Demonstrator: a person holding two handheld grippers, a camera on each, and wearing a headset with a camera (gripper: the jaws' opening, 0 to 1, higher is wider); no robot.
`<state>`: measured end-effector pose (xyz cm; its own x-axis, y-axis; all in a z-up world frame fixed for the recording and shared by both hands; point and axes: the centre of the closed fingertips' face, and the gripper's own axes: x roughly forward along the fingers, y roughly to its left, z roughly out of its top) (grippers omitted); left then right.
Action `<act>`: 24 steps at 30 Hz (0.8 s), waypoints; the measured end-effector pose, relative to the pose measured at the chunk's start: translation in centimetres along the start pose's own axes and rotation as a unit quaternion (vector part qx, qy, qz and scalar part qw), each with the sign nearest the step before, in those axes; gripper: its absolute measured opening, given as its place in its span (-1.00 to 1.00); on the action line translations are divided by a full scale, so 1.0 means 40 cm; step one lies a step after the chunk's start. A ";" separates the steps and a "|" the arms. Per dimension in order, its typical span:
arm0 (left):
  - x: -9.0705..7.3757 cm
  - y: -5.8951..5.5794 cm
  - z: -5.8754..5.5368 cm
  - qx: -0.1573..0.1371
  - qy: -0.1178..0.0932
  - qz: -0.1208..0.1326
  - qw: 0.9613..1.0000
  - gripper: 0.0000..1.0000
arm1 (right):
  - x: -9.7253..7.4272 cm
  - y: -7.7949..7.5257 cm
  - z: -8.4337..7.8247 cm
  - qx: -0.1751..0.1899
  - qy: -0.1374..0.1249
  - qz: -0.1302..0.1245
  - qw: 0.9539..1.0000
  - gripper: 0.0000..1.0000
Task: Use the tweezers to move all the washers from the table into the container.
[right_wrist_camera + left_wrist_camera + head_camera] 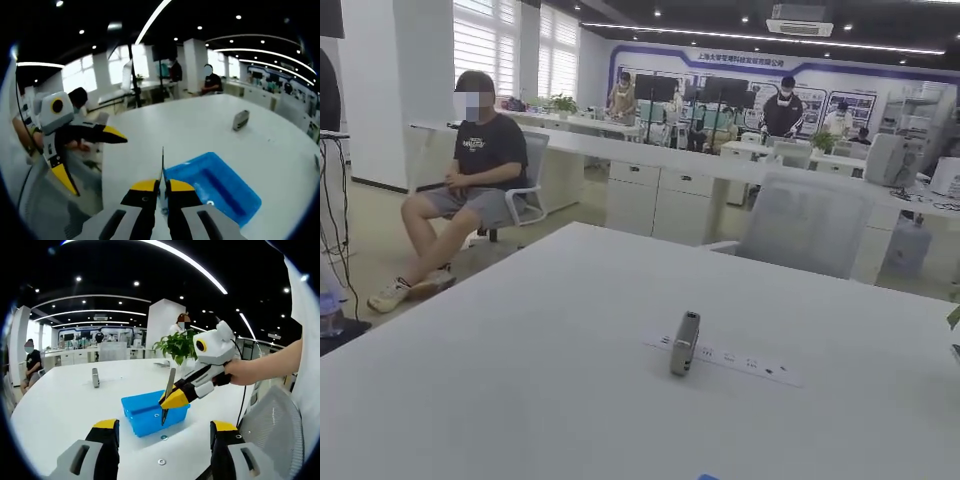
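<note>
In the left gripper view, my left gripper [164,436] stands wide open with nothing between its jaws, low over the white table [65,405]. Ahead of it sits a blue container [150,416]. Two washers [164,437] lie on the table in front of the container, one nearer [161,461]. My right gripper [170,401] comes in from the right, shut on the tweezers [169,390], whose tips point down over the container's front rim. In the right gripper view, the right gripper [162,185] pinches the tweezers [162,167] beside the blue container [220,187], which holds a washer [210,203]. The left gripper [95,162] is at the left.
A grey upright device [684,343] stands on a power strip [745,360] in the middle of the table. A potted plant [177,347] stands behind the container. A person [470,190] sits on a chair to the left, and an office chair [800,225] is at the table's far edge.
</note>
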<state>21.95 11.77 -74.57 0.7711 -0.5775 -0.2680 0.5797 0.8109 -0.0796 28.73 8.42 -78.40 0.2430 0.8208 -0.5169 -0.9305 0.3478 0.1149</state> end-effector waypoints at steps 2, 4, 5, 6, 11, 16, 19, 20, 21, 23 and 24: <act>0.000 0.001 -0.001 0.000 0.000 0.001 1.000 0.49 | 0.008 0.004 -0.014 0.002 0.009 0.003 1.000 -0.92; 0.000 0.000 -0.001 -0.001 0.001 0.001 1.000 0.49 | 0.014 0.005 -0.031 0.000 0.019 0.003 1.000 -0.92; 0.000 0.001 -0.001 -0.001 0.001 0.001 1.000 0.49 | 0.017 0.005 -0.037 0.000 0.025 0.004 1.000 -0.92; 0.000 0.001 -0.001 0.000 0.001 0.001 1.000 0.49 | 0.017 0.010 -0.040 -0.002 0.029 0.006 1.000 -0.92; 0.000 0.003 -0.002 -0.001 0.001 0.002 1.000 0.49 | 0.029 0.009 -0.056 -0.002 0.038 0.003 0.999 -0.92; 0.000 0.004 -0.003 -0.001 0.003 0.002 1.000 0.49 | 0.042 0.012 -0.074 -0.017 0.051 0.000 0.999 -0.92; -0.001 0.004 -0.004 -0.001 0.004 0.003 1.000 0.49 | 0.048 0.009 -0.080 -0.024 0.057 0.000 0.998 -0.92; -0.001 0.004 -0.004 -0.001 0.003 0.003 1.000 0.49 | 0.048 0.011 -0.083 -0.025 0.058 0.001 0.998 -0.92; -0.001 0.004 -0.004 0.000 0.004 0.003 1.000 0.49 | 0.050 0.010 -0.086 -0.026 0.060 0.002 0.998 -0.92; -0.001 0.004 -0.005 0.000 0.005 0.003 1.000 0.49 | 0.046 0.011 -0.085 -0.029 0.061 0.001 0.998 -0.92; -0.001 0.004 -0.005 0.000 0.005 0.003 1.000 0.49 | 0.045 0.012 -0.084 -0.030 0.059 0.001 0.998 -0.92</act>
<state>21.96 11.92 -74.78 0.7721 -0.5710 -0.2788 0.5746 0.8148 -0.0773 27.80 8.54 -82.10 0.2102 0.7609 -0.6138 -0.9464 0.3160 0.0676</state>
